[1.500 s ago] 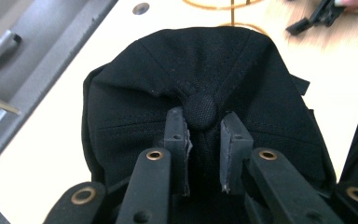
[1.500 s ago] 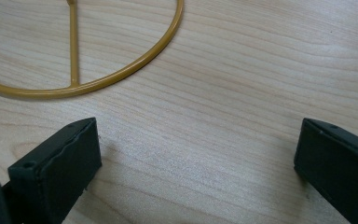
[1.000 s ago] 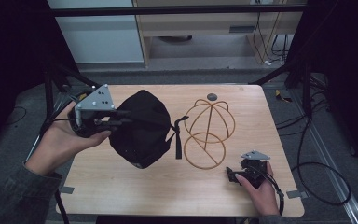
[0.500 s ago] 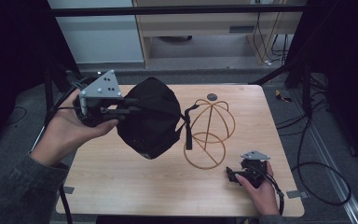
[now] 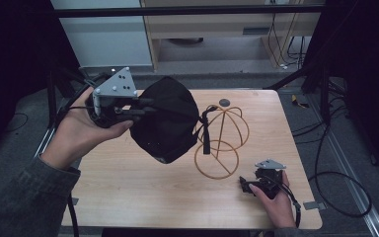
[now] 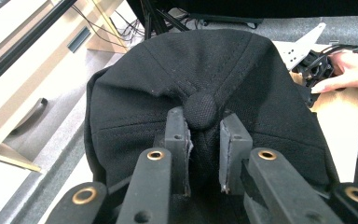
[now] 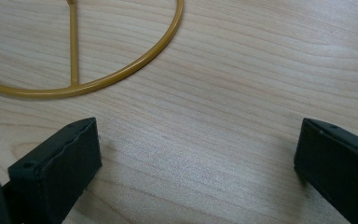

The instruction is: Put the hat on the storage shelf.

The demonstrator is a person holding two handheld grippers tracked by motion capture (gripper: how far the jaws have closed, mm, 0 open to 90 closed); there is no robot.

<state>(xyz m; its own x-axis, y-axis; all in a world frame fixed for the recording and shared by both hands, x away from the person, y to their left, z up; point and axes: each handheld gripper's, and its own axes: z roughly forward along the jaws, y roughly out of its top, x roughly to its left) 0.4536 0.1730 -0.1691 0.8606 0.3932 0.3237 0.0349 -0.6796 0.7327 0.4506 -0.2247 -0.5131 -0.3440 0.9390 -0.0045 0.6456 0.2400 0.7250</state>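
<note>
Left gripper (image 5: 143,106), left of centre in the high view, pinches the crown of one black fabric cap (image 5: 167,121) beside its top button (image 6: 200,110), holding it above the light wooden table (image 5: 128,187). One gold wire dome stand (image 5: 222,140) sits just right. Right gripper (image 5: 246,186), lower right, rests with jaws wide apart, holding nothing.

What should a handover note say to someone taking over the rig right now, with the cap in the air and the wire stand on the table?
Left gripper: shut on the black cap, pinching the crown fabric just below its top button; cap held in the air, left of the stand.
Right gripper: open, holding nothing, low over the wooden table near the stand's base ring.
Gold wire stand: upright on the table, bare.
Done: cap picked up.
Left: probably set the cap over the stand's dome, then release.
</note>
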